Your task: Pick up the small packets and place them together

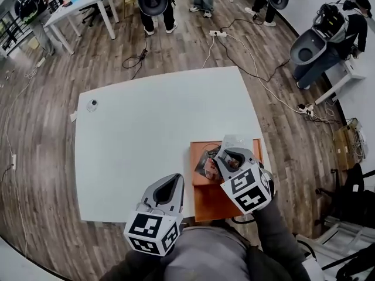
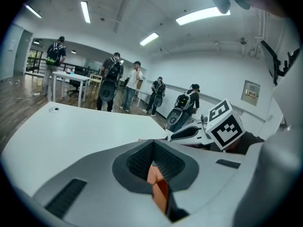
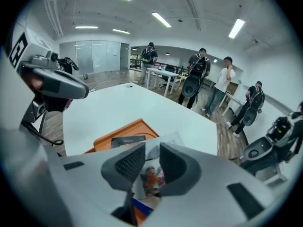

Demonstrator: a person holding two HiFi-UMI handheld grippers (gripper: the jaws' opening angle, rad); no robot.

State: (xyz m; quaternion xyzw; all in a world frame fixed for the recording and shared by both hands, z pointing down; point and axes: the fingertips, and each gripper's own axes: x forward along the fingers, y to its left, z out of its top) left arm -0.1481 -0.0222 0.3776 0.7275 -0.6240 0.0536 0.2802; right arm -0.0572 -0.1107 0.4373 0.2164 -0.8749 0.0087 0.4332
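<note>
Right gripper [image 1: 227,156] pitched steeply down over orange tray [image 1: 206,202], jaws slightly apart, gripping nothing. Packet [image 3: 150,176] lies in the tray under the gap. Left gripper [image 1: 169,185] low at white table [image 1: 146,133] near edge, jaws closed, empty. Wood floor [image 1: 35,157], people [image 1: 155,4] standing beyond.

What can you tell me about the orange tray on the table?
The orange tray is shallow and rectangular with a low raised rim, looking like plastic or wood. It lies flat on the white table, by its near right corner. Its far half holds small packets, among them a dark packet; the near half is bare. The right gripper is poised over the packets.
</note>
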